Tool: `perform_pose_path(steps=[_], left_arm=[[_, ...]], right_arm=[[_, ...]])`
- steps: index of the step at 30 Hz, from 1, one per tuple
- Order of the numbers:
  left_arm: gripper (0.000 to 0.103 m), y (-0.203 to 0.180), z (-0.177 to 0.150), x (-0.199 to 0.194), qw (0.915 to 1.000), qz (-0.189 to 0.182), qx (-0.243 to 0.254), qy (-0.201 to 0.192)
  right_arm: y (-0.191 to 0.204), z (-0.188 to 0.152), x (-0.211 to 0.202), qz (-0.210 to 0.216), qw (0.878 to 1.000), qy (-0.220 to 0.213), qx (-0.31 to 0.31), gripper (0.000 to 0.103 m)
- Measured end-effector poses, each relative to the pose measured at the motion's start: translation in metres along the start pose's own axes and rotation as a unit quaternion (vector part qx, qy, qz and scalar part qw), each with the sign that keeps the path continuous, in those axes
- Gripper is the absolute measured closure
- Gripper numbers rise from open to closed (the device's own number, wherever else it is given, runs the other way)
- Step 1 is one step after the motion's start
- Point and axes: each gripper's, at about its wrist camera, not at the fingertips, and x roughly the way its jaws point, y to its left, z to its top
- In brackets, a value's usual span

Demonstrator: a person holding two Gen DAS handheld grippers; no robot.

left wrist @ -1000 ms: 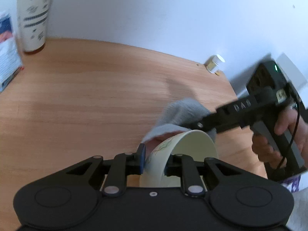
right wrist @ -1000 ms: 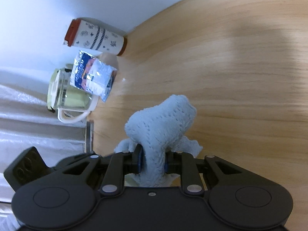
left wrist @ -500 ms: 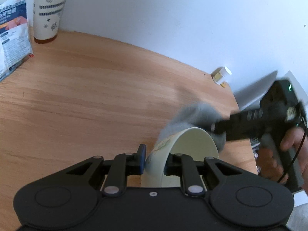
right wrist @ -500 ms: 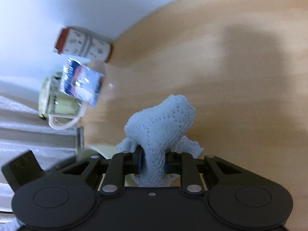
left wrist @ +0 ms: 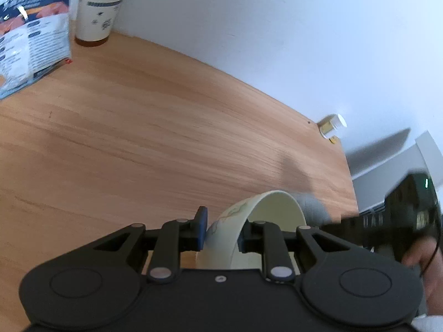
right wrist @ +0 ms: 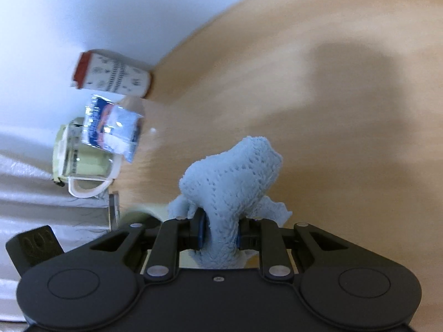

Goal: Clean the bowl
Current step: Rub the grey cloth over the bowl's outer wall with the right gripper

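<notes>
The left gripper (left wrist: 223,233) is clamped on the wall of the bowl (left wrist: 265,213), which stands tilted between its fingers above the table (left wrist: 155,138). The right gripper (right wrist: 220,233) pinches the cloth (right wrist: 235,177), which bulges ahead of its fingertips. A cup (left wrist: 99,5) and packet (left wrist: 30,27) lie far ahead-left of the left gripper.

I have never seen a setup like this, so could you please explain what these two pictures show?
No robot here: a person holds a two-finger gripper in each hand, each carrying a forward-looking fisheye camera. The left view shows the left gripper clamping the rim of a cream bowl over a wooden table; the right gripper shows at its edge. The right view shows that gripper pinching a blue cloth. On the table stand a cup, a packet and a jug.
</notes>
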Motion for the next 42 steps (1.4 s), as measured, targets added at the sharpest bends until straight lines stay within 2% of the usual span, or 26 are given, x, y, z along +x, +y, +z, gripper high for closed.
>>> perform_pose_path(steps=[4,9,12,17,23,29,34,42], left_arm=[[0.084,-0.002,-0.001,0.002,1.0000,-0.003,0.005,0.000],[0.084,-0.012,-0.001,0.003,0.9994,-0.015,0.030,0.007],[0.084,-0.020,-0.002,0.007,0.9984,-0.016,0.051,0.017],[0.083,-0.018,-0.001,0.007,0.9985,-0.017,0.048,0.018],[0.083,-0.011,0.002,0.004,0.9995,-0.021,0.022,0.003],[0.083,-0.010,0.003,0.005,0.9997,-0.019,0.014,0.000],[0.084,-0.010,0.003,0.006,0.9997,-0.021,0.007,-0.002],[0.083,-0.011,0.000,0.008,0.9998,-0.015,0.014,0.001]], right_arm=[[-0.012,-0.010,0.002,0.005,0.999,-0.002,0.044,0.080],[-0.009,0.005,0.002,0.023,0.997,-0.027,0.071,0.080],[0.006,0.016,0.007,0.036,0.997,-0.028,0.057,0.080],[0.032,0.023,0.014,0.032,0.999,-0.017,0.001,0.079],[-0.007,0.018,0.010,0.022,0.998,0.001,0.052,0.079],[-0.039,-0.006,0.015,0.033,0.994,0.036,0.103,0.079],[-0.046,-0.008,0.011,0.058,0.987,0.015,0.149,0.079],[-0.027,0.018,0.000,0.091,0.984,-0.019,0.153,0.079]])
